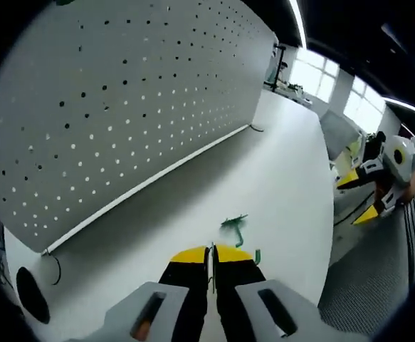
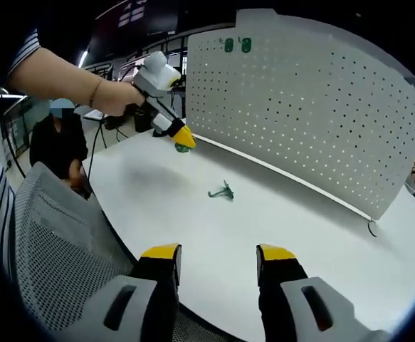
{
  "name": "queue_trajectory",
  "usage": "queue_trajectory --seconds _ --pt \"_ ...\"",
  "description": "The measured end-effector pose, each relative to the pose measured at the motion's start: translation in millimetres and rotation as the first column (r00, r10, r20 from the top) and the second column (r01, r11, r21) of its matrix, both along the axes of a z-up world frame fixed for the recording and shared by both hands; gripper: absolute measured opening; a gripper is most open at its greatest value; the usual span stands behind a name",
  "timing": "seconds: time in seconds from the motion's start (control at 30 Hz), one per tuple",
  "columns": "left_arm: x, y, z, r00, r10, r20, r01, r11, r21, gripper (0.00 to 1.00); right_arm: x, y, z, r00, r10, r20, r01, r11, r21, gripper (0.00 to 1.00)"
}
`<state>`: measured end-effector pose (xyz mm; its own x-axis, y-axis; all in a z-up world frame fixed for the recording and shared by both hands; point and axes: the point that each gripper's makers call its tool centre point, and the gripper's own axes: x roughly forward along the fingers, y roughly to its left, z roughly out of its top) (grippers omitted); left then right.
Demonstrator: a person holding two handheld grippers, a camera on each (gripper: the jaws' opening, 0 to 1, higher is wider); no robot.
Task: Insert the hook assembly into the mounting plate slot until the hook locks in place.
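Note:
A small green hook (image 2: 223,191) lies on the white table (image 2: 193,228), in front of the white pegboard (image 2: 300,92). The left gripper view shows that hook (image 1: 234,224) just beyond my left gripper (image 1: 212,253). The left gripper's yellow-tipped jaws are shut, with a bit of a green piece (image 1: 257,255) sticking out beside them. In the right gripper view, the left gripper (image 2: 181,139) hangs over the table's far left with the green piece (image 2: 184,147) at its tip. My right gripper (image 2: 218,253) is open and empty at the table's near edge, well short of the hook.
Two green fittings (image 2: 237,45) sit at the pegboard's top left. A grey mesh chair (image 2: 50,235) stands close on the left, with a seated person (image 2: 58,135) behind it. A black cable loop (image 2: 371,228) lies by the pegboard's right foot. The right gripper (image 1: 360,197) hovers off the table's edge.

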<state>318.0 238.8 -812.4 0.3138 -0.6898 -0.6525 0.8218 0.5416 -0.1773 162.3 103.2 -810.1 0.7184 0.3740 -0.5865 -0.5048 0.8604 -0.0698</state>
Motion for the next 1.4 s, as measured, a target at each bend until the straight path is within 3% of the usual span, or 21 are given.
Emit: queue_trajectory --seconds 0.2,0.33,0.57,0.67,0.83,0.9,0.97,1.2,1.33,1.4 --pt "-4.9 -9.6 22.9 0.994 0.105 -0.027 -0.108 0.986 -0.130 0.01 -0.3 0.6 4.2 1.000 -0.003 0.005 0.002 1.000 0.023 0.40" --pt "-9.9 -13.0 29.9 0.993 0.120 -0.011 -0.121 0.982 -0.145 0.01 0.9 0.5 9.5 1.000 -0.019 0.011 0.018 0.997 0.072 0.40" --pt "-20.0 -26.0 47.3 0.987 0.159 -0.004 -0.156 0.963 -0.222 0.01 0.4 3.7 12.7 1.000 -0.012 0.021 0.010 0.996 0.087 0.39" --pt "-21.1 -31.5 55.9 0.984 0.180 -0.012 -0.177 0.948 -0.265 0.01 0.6 3.8 13.7 1.000 -0.005 0.027 0.003 0.997 0.076 0.39" --pt "-27.5 -39.4 66.1 0.980 0.200 -0.019 -0.196 0.927 -0.320 0.01 1.5 3.7 21.0 1.000 -0.015 0.020 0.012 0.992 0.124 0.39" --pt "-33.5 -49.1 76.0 0.983 0.186 -0.014 -0.176 0.905 -0.388 0.01 2.5 6.3 26.1 0.999 -0.010 0.035 0.006 0.991 0.131 0.39" --pt "-38.8 -51.5 76.8 0.979 0.198 -0.043 -0.198 0.893 -0.405 0.01 4.2 10.0 30.8 0.999 -0.008 0.040 0.002 0.989 0.146 0.39" --pt "-53.4 -57.4 85.6 0.972 0.229 -0.059 -0.230 0.852 -0.470 0.01 18.1 33.5 60.4 0.997 -0.011 0.076 -0.008 0.971 0.241 0.39" --pt "-56.4 -54.5 88.9 0.955 0.276 -0.110 -0.292 0.803 -0.520 0.01 25.3 47.2 77.8 0.995 -0.002 0.095 -0.025 0.956 0.292 0.37" --pt "-57.5 -53.6 93.1 0.942 0.296 -0.157 -0.332 0.757 -0.562 0.01 29.0 52.2 84.8 0.995 0.002 0.098 -0.033 0.950 0.312 0.35"
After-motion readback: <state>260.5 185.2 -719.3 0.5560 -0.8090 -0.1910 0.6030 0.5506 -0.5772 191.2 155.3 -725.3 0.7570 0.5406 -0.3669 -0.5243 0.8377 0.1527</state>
